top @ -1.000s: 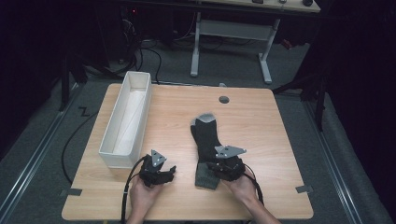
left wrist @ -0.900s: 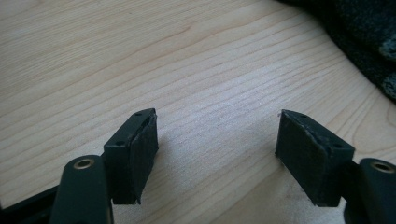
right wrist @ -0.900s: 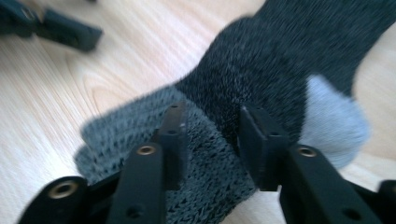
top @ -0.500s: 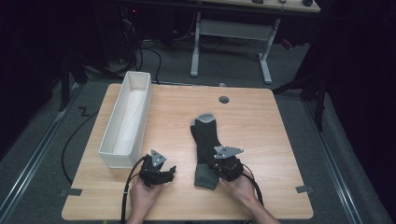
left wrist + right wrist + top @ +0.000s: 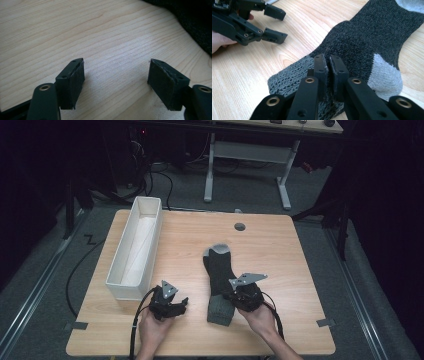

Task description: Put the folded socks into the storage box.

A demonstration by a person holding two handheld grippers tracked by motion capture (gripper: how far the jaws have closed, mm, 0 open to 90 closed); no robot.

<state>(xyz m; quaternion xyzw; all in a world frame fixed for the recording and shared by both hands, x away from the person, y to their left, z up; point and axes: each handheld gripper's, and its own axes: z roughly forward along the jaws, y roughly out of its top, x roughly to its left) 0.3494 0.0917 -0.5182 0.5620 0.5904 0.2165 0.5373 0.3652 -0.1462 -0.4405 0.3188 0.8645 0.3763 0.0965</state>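
A dark grey sock (image 5: 218, 268) with light grey toe, heel and cuff lies flat near the middle of the wooden table (image 5: 280, 245), toe pointing away. My right gripper (image 5: 231, 297) is at the near end of the sock (image 5: 362, 37), and its jaws (image 5: 327, 62) are shut on a fold of the ribbed cuff. My left gripper (image 5: 181, 304) rests low to the left of the sock, open, with bare wood between its pads (image 5: 116, 77). The sock's edge (image 5: 197, 20) lies beyond its right jaw. The right gripper view shows the left gripper (image 5: 275, 25) at the upper left.
A long white bin (image 5: 112, 270) stands along the table's left side, close behind the left gripper. A round hole (image 5: 240, 226) sits near the table's far edge. Bare wood lies to the right of the sock.
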